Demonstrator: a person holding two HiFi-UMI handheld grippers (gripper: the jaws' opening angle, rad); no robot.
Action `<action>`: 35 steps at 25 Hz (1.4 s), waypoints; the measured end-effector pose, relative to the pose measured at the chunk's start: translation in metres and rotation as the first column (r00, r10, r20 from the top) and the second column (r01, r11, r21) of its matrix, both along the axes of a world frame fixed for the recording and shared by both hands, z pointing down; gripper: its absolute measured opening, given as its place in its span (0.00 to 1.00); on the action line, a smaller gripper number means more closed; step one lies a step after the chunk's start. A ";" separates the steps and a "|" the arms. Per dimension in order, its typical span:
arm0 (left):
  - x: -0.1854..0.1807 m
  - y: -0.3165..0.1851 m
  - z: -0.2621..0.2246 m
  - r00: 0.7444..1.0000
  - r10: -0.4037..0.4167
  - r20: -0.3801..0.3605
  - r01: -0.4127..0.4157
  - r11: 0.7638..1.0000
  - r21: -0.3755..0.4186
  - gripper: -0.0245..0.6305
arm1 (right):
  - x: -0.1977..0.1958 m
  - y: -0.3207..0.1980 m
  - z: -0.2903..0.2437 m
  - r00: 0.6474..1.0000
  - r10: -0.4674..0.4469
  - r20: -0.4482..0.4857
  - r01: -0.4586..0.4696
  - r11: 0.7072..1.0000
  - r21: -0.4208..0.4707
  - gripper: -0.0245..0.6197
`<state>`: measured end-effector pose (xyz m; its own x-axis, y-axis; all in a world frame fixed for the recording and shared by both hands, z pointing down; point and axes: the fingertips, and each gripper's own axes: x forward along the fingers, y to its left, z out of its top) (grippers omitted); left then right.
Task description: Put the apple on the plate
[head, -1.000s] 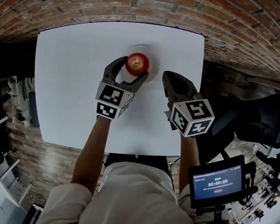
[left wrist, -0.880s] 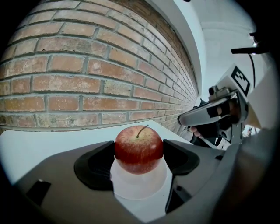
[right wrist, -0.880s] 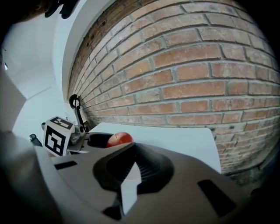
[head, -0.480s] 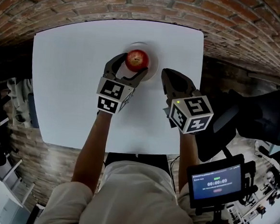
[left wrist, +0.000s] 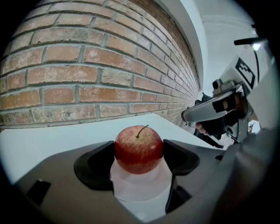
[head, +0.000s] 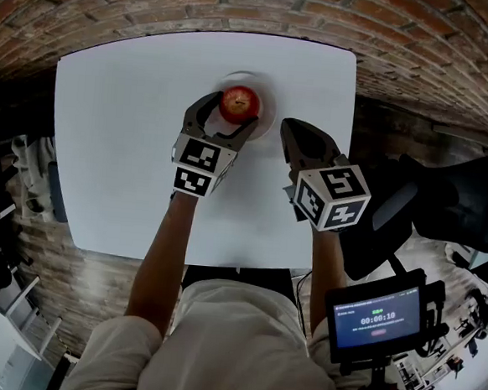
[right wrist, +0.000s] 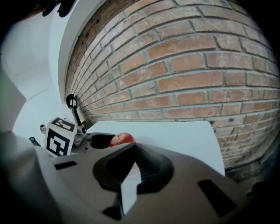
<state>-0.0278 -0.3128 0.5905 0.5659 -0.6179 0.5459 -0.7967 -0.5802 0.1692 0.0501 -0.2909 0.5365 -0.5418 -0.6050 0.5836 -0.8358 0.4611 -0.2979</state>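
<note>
Left gripper (head: 232, 111): grey moulded body with black, scooped jaw pads (left wrist: 92, 165). Its left marker cube (head: 200, 165), forward of the shirt (head: 232, 349), had white faces printed with black square patterns.

Right gripper (head: 290, 128): same grey body and black pads, with dark rectangular slots (right wrist: 211, 190) recessed in the shell. Its right marker cube (head: 332, 197), forward and right of the shirt, bore like patterns.

The shirt was light beige, loose and short-sleeved. Each sleeve (head: 109, 360) ended above the elbow.
</note>
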 end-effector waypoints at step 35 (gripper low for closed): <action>-0.001 -0.002 0.000 0.998 0.014 0.066 -0.018 0.997 0.070 0.59 | 0.002 0.004 0.009 1.000 0.000 0.017 0.000 1.000 -0.018 0.04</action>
<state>-0.0287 -0.3148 0.5910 0.5405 -0.6473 0.5375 -0.7953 -0.6015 0.0753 0.0522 -0.2868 0.5454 -0.5516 -0.5942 0.5854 -0.8306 0.4558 -0.3200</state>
